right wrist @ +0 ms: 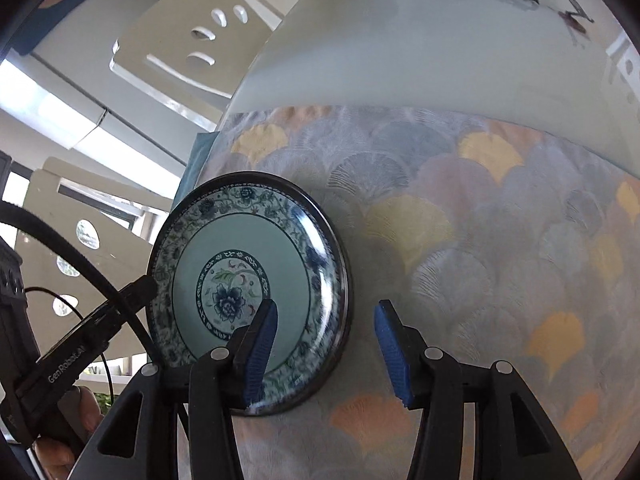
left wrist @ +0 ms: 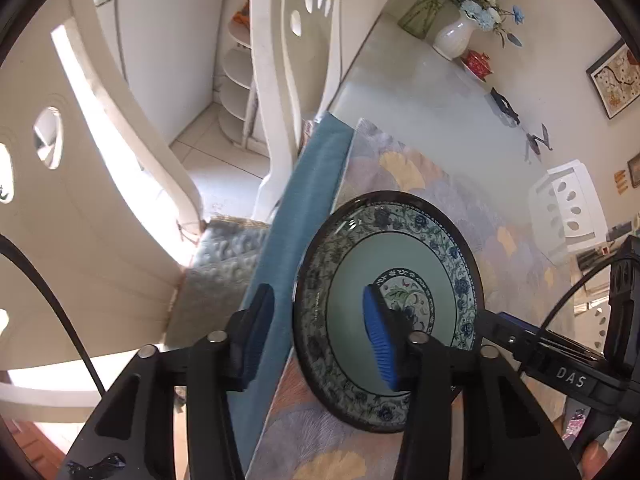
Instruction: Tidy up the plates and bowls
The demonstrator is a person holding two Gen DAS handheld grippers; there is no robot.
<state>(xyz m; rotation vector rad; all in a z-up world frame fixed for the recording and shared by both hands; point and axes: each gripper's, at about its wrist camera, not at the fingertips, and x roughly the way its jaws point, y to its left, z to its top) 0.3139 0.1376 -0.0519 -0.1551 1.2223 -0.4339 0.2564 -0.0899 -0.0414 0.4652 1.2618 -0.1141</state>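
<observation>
A round plate (left wrist: 400, 276) with a blue floral rim, pale green centre and dark edge lies on a pastel leaf-pattern cloth (left wrist: 452, 184) near the table's left edge. It also shows in the right wrist view (right wrist: 248, 276). My left gripper (left wrist: 316, 332) is open, its jaws straddling the plate's left rim: one pad over the plate's centre, the other outside over the blue cloth edge. My right gripper (right wrist: 326, 354) is open, its jaws straddling the plate's right rim. Neither pad visibly presses the plate.
White chairs (left wrist: 100, 216) stand close along the table's left side. At the table's far end are a white vase of flowers (left wrist: 456, 36), a red cup on a saucer (left wrist: 478, 62) and small dark objects (left wrist: 506, 106). Bare glossy tabletop (right wrist: 420, 52) lies beyond the cloth.
</observation>
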